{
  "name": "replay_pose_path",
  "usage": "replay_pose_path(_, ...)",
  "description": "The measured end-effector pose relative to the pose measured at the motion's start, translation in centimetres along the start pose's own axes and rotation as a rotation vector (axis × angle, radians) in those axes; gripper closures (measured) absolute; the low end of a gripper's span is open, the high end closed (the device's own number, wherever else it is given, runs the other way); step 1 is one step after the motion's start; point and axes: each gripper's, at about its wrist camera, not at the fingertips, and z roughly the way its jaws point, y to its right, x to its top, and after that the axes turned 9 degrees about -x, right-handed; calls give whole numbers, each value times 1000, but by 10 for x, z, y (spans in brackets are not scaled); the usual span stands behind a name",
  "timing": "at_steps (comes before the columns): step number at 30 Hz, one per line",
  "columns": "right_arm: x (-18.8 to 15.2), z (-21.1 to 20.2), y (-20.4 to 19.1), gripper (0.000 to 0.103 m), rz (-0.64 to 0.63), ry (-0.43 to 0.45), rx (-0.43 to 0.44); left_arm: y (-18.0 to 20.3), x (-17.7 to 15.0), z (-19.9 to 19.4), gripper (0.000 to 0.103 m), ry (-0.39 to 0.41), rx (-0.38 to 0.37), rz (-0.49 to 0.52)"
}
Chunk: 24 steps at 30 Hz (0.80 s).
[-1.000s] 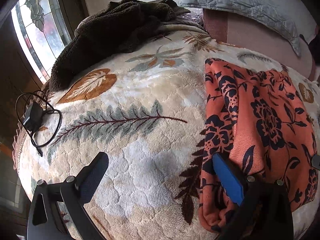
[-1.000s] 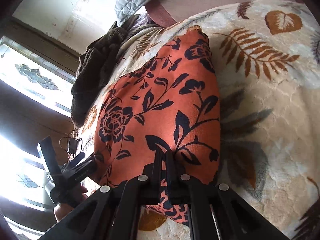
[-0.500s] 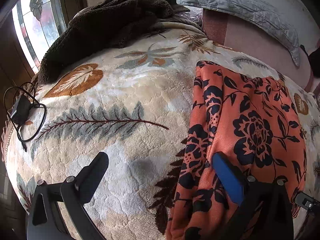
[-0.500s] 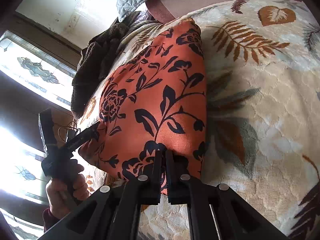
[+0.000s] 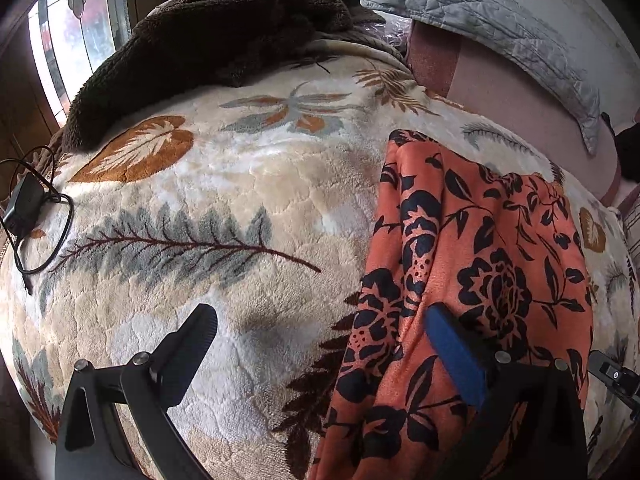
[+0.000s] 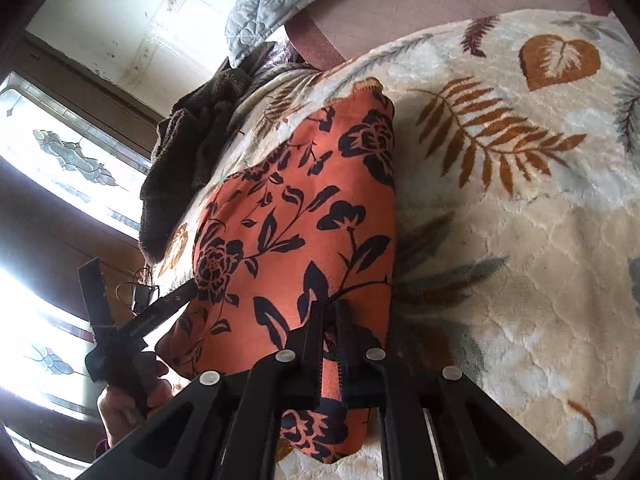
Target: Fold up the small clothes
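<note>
An orange garment with a black flower print (image 5: 480, 260) lies folded lengthwise on the leaf-print bed blanket (image 5: 240, 180). My left gripper (image 5: 320, 312) is open wide. Its blue-padded finger (image 5: 452, 348) hovers over the garment's left edge, and its other finger is over bare blanket. My right gripper (image 6: 329, 306) pinches the garment's near end (image 6: 300, 220) between almost closed fingers, and its jaws are just starting to open. The cloth hangs down below the fingers. In the right wrist view my left gripper (image 6: 140, 280) is held by a hand (image 6: 128, 400) beside the garment.
A dark brown fleece blanket (image 5: 208, 40) is heaped at the far left of the bed. A black charger with its cable (image 5: 24, 200) lies at the left edge. A grey quilted pillow (image 5: 500, 20) leans at the back. A stained-glass window (image 5: 60, 40) stands to the left.
Both grippers shifted slightly across the bed, and the garment's near end was drawn toward the front edge. A thin gap now shows between the right fingers around the cloth.
</note>
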Motion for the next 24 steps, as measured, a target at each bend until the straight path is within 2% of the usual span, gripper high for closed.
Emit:
replay_pose_path(7,4,-2,3,94,4,4,43,8,1,-7,0,51,44,33)
replay_pose_path(12,14,-12,2,95,-14,71,-1,17,2,-21,0,118,91,78)
replay_pose_path(15,22,-8,13,95,32,65,11,21,5,-25,0,145,80,93)
replay_pose_path(24,25,5,13,95,41,72,55,38,1,-13,0,117,89,153)
